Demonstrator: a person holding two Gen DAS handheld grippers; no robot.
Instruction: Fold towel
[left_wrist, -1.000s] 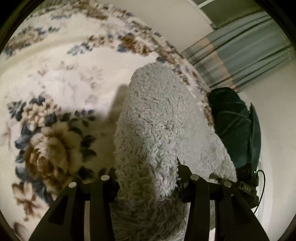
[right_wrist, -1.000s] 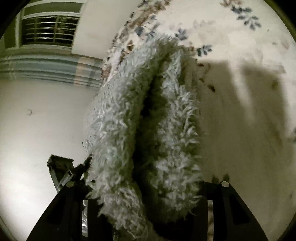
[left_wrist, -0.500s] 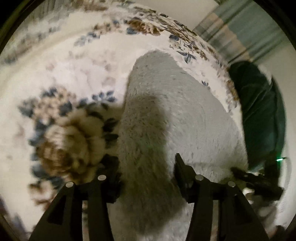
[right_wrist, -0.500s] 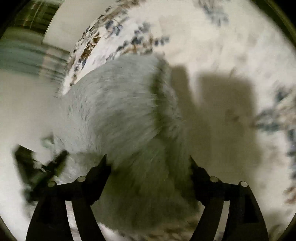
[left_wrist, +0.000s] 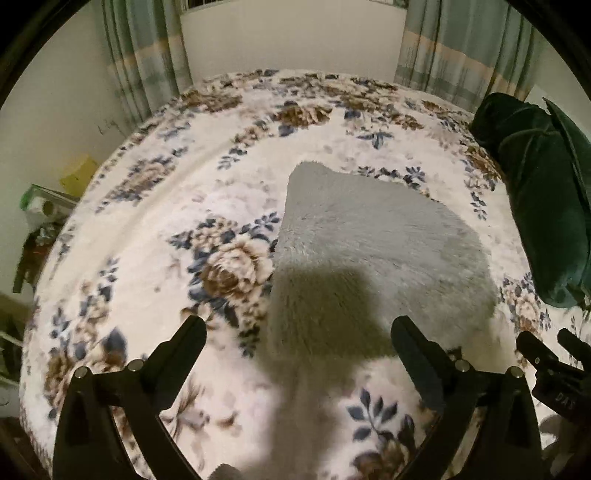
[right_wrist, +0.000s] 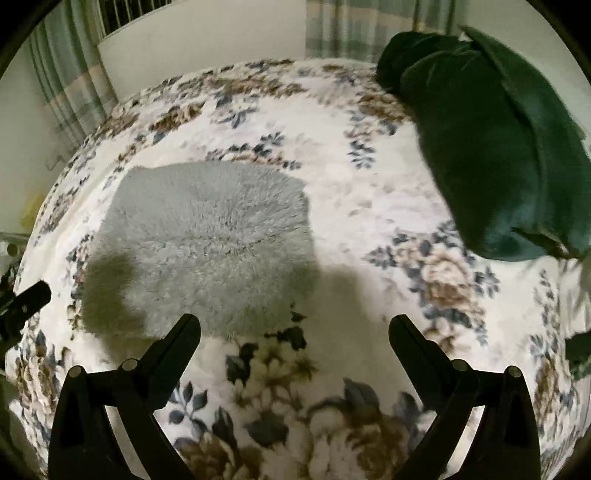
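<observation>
The fluffy grey towel (left_wrist: 376, 251) lies folded flat on the floral cream blanket (left_wrist: 155, 236), clear of both tools. The left gripper (left_wrist: 295, 332) is raised above the blanket, jaws spread wide and empty; the towel sits at 12 o'clock. The right gripper (right_wrist: 295, 328) is likewise spread wide and empty; the towel (right_wrist: 207, 243) sits at 11 o'clock. A dark green velvet cushion (right_wrist: 491, 147) lies at 2 o'clock.
</observation>
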